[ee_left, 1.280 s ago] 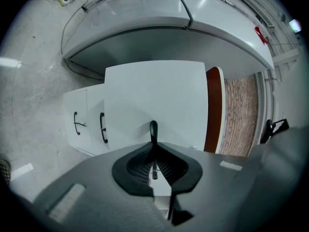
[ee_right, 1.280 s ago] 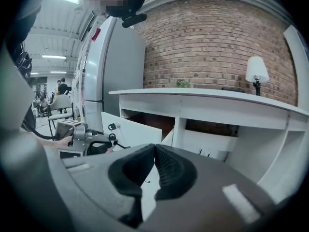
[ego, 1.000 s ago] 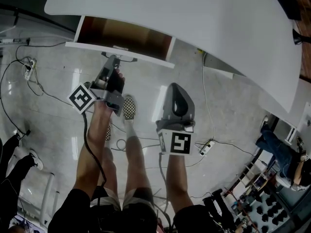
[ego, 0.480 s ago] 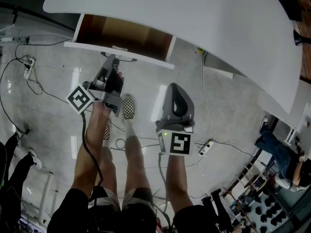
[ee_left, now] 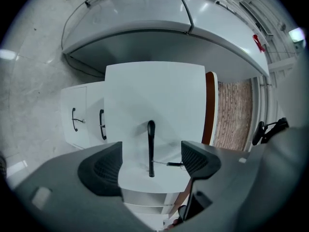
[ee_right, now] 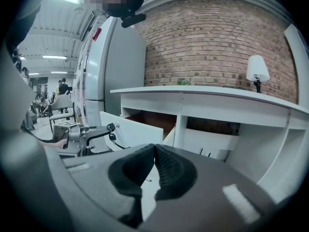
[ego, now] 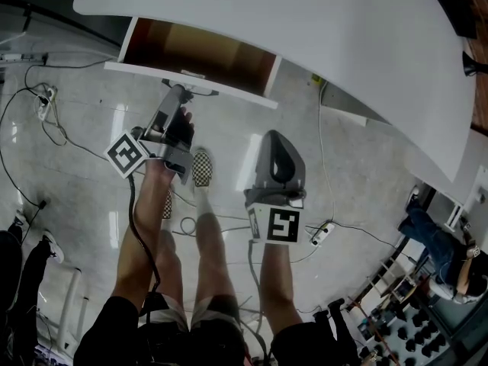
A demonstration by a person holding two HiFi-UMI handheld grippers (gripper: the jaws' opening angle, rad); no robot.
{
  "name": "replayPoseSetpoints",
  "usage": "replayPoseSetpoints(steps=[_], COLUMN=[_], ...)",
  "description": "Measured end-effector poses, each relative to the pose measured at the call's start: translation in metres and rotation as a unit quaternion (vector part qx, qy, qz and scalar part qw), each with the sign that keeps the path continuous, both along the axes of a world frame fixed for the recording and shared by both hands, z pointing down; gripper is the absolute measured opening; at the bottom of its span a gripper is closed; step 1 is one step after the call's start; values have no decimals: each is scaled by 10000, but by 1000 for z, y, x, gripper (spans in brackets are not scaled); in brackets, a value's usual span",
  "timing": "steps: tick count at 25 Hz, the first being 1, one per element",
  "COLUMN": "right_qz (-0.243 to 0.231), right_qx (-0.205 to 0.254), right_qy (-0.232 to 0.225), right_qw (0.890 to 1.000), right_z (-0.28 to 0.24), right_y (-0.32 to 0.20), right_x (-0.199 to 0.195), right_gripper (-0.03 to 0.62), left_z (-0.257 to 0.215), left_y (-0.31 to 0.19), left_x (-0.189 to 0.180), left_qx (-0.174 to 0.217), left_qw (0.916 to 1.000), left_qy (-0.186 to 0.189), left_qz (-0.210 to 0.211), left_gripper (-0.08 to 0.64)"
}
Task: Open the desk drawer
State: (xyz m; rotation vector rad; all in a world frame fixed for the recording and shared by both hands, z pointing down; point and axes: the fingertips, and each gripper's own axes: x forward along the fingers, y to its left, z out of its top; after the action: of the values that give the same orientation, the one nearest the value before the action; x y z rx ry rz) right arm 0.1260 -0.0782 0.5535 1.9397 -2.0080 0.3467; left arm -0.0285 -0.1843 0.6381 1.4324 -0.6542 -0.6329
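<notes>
The left gripper (ee_left: pixel 152 161), its jaws just opened wide, straddles the drawer handle (ee_left: pixel 151 134) untouched; the right gripper (ee_right: pixel 154 164) is closed, empty. The desktop (ego: pixel 305 21) hides the open drawer's (ego: pixel 187 78) rear (brown inside).

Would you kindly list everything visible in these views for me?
desk: one, white, above the drawer
drawer: one, white front, brown inside, pulled out
handle: one, black, on the drawer front
other handles: two, black, left of it
lamp: one, white shade, on the desk
power strip: one, white, on the floor
shoe: one, checkered, between the grippers
left gripper: one, grey, jaws have just been opening, handle between them untouched
right gripper: one, grey, shut, empty
</notes>
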Motion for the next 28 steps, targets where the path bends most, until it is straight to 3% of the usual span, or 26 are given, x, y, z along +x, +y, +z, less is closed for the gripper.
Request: replayPoseSetpoints(steps=[15,23,28], right_qz=[110,186,329], right_qx=[81,138,201], right_qy=[48,122,195], right_qw=[9999,9997,9991], right_z=[-15,-42,-72], right_y=[7,17,30], right_x=[-4,-14,-17], right_gripper=[3,3,3], left_z=[-6,-45,-90], left_y=[2,11,17], left_x=[-10,-22,-30], left_qx=[-23,196,613], left_qw=[9997,9989,9952], left_qy=[-227,-403,-673], left_qz=[23,138,353], left_gripper=[385,383,383])
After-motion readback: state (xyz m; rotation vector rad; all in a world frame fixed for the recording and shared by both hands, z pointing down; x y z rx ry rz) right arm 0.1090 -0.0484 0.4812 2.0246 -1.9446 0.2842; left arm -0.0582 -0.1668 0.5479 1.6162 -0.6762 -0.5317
